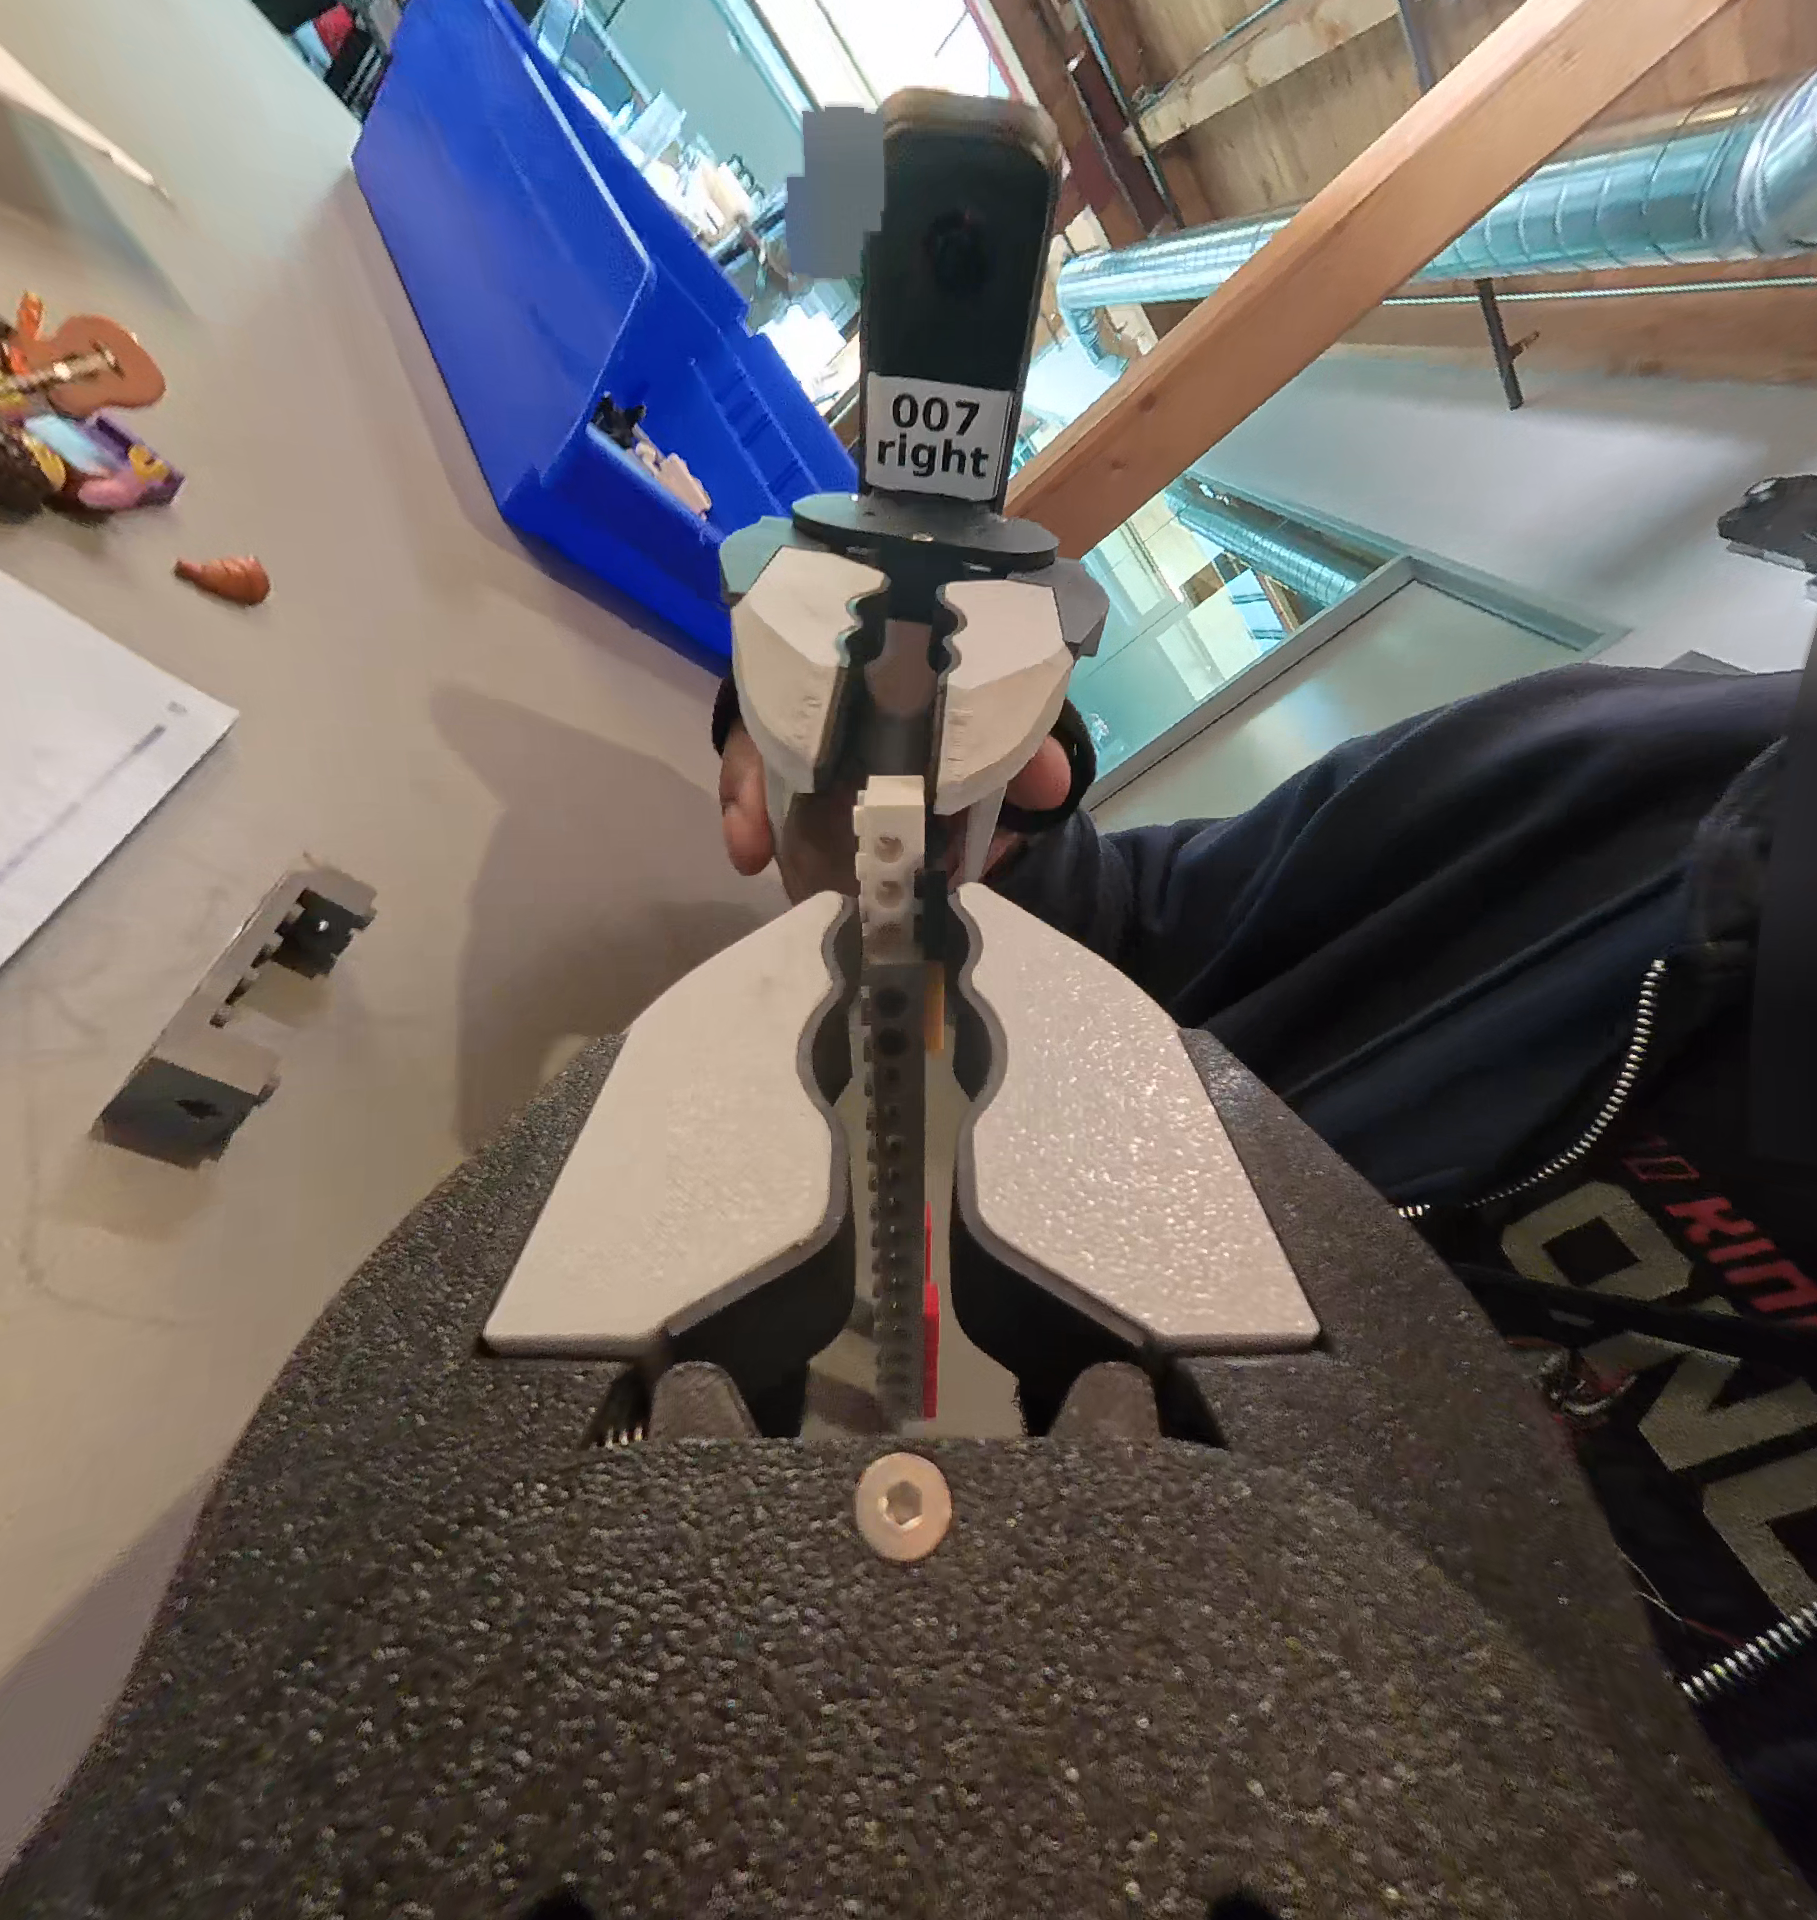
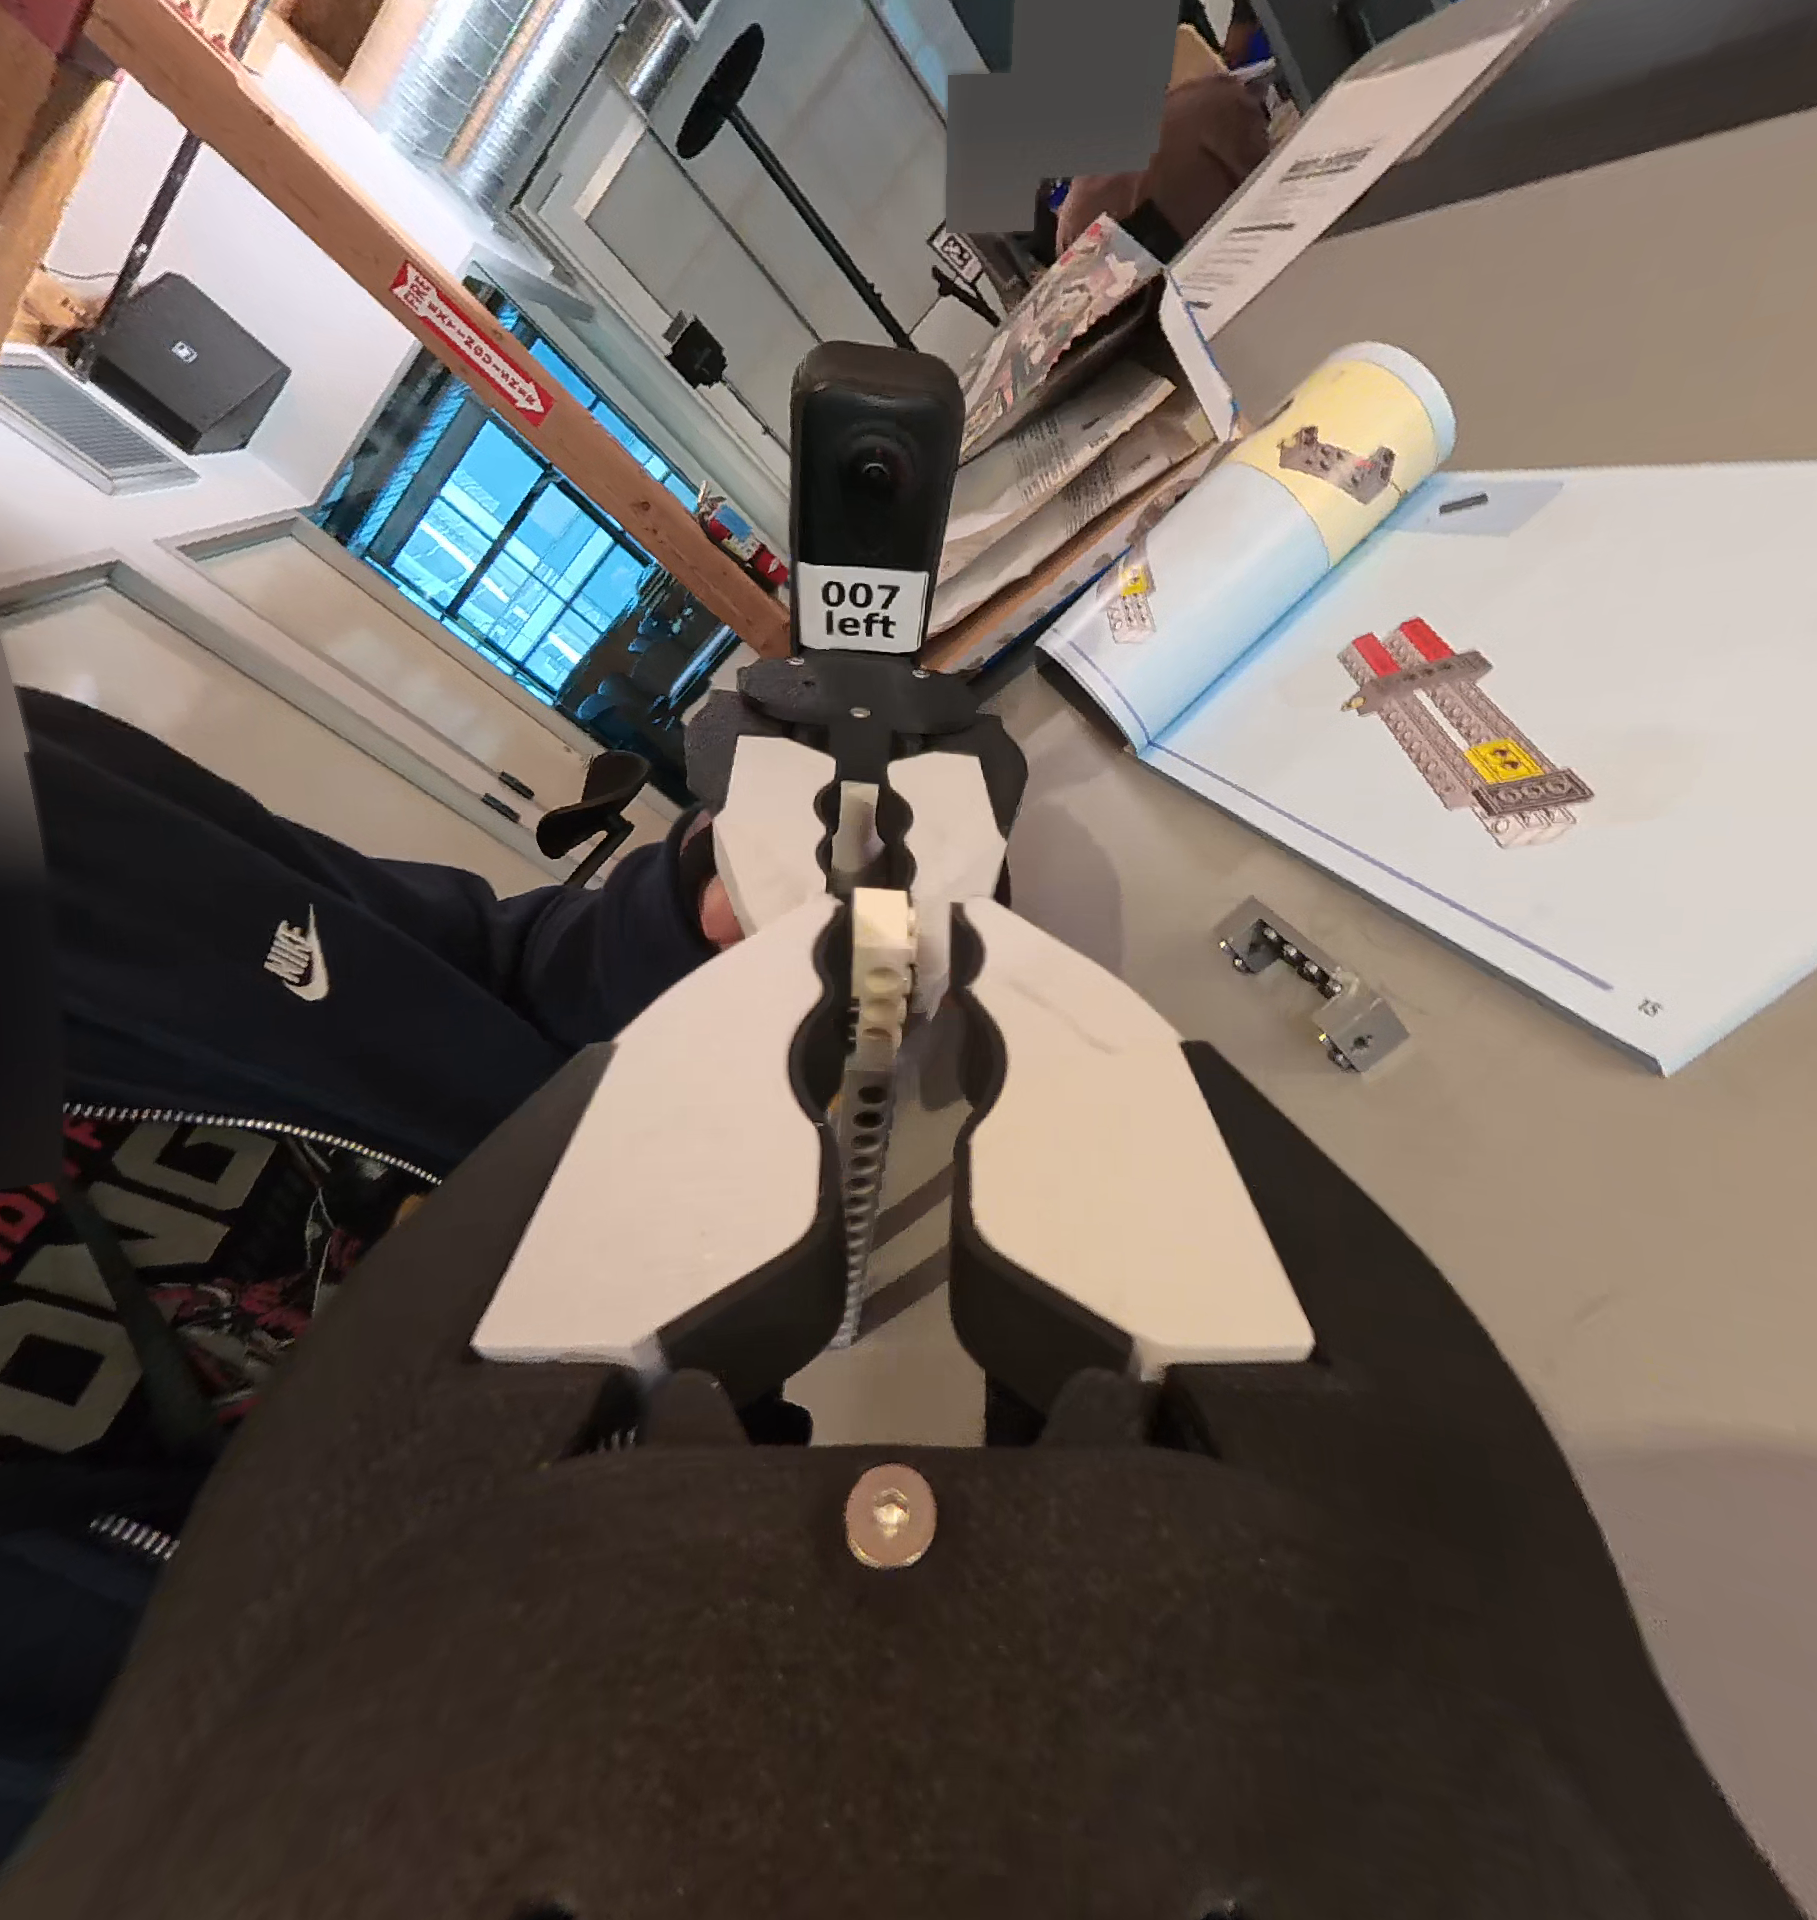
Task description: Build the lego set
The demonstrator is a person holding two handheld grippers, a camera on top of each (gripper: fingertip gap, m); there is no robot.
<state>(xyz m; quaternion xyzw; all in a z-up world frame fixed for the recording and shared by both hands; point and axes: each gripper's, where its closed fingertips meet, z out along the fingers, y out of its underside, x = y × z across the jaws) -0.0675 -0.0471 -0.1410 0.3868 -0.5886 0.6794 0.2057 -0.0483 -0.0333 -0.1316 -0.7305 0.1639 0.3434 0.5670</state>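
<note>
Closest to you, your left gripper (image 1: 899, 914) is clamped on a long brick-built beam assembly (image 1: 891, 1039), a grey beam pierced with holes, tipped with a white holed brick (image 1: 888, 847) and backed by a red strip (image 1: 930, 1299) near the palm. The beam runs lengthwise between the two white fingers (image 1: 717, 1122), and its white end pokes out past the tips. Your right gripper (image 2: 888, 935) faces it head-on and is closed around the same assembly (image 2: 873, 1091), with the white brick (image 2: 880, 961) at its fingertips; whether those pads press firmly cannot be told. The piece is held in the air between the two tools, above the grey table (image 1: 384, 790). It looks light, rigid and smooth-sided, and its pressed-together joints would likely pop apart under twisting, so grip the flat sides of the grey beam, not the white tip. Further off on the table lies a small grey brick sub-assembly (image 2: 1309, 987), then an open instruction booklet (image 2: 1486, 707). Beyond that sit a blue plastic bin (image 1: 530, 312) and a cluster of small colourful toys (image 1: 42, 416).
</note>
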